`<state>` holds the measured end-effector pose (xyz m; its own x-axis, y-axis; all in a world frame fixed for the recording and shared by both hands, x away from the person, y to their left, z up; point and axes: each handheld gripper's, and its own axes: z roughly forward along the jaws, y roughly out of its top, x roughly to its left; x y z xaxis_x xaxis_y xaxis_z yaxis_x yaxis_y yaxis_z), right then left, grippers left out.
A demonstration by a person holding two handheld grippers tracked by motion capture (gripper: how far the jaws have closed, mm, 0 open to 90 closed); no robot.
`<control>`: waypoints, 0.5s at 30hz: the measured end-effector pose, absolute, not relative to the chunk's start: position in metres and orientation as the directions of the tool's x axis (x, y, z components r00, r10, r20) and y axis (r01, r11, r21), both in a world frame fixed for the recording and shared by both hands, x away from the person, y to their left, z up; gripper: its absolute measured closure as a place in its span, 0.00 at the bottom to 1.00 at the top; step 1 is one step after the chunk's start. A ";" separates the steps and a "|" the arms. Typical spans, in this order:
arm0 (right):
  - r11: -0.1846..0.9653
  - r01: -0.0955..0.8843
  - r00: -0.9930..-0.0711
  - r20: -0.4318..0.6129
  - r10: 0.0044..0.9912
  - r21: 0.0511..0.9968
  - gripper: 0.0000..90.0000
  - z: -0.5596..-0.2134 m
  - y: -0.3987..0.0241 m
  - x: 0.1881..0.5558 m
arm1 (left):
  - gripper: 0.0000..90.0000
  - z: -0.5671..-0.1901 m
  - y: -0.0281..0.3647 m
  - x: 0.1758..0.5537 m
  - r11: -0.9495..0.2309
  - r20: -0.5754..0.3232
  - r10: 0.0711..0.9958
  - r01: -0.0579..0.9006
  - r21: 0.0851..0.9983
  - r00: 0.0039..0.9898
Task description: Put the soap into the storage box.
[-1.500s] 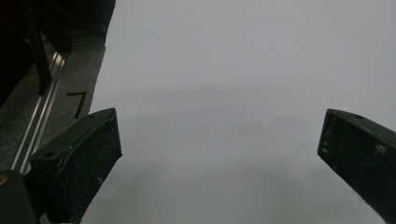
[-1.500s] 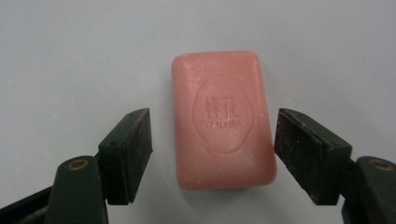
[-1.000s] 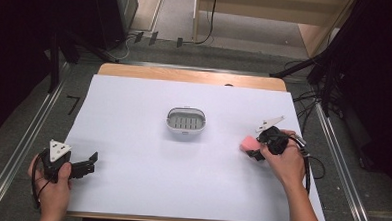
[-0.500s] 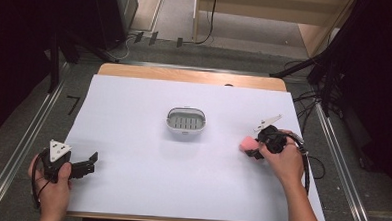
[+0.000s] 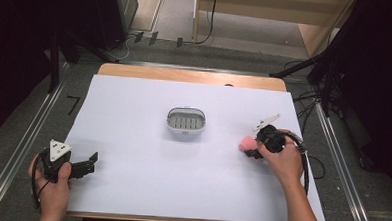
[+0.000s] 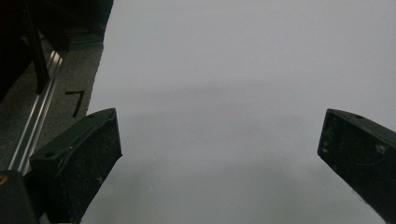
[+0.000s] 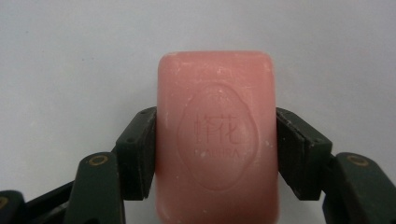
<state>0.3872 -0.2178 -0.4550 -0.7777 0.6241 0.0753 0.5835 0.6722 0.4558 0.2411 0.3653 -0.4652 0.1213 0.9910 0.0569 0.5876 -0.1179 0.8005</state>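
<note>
Gripping pink soap (image 7: 217, 140), right gripper (image 7: 217, 154); grey basket (image 5: 185, 121) apart.

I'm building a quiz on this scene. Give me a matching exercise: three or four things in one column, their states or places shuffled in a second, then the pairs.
Things:
1. pink soap bar
2. left gripper
3. soap dish
4. right gripper

States:
A. mid-table, nothing in it
B. open over bare table
C. clamped between two jaws
D. shut on something pink

Pairs: 1-C, 2-B, 3-A, 4-D
</note>
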 end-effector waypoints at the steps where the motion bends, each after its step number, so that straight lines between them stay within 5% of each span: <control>1: 0.676 0.578 -0.782 0.073 0.619 0.457 0.43 -0.455 -0.217 0.387 | 0.00 -0.465 0.365 0.241 -0.118 0.057 0.991 0.587 0.801 0.121; 15: 0.707 0.500 -0.834 0.058 0.548 0.500 0.43 -0.438 -0.204 0.385 | 0.00 -0.465 0.365 0.241 -0.119 0.058 0.991 0.587 0.801 0.121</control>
<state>0.3849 -0.2041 -0.4376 -0.8342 0.5484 0.0576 0.4996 0.7075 0.4999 0.2410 0.3649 -0.4652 0.1208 0.9910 0.0582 0.5867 -0.1185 0.8011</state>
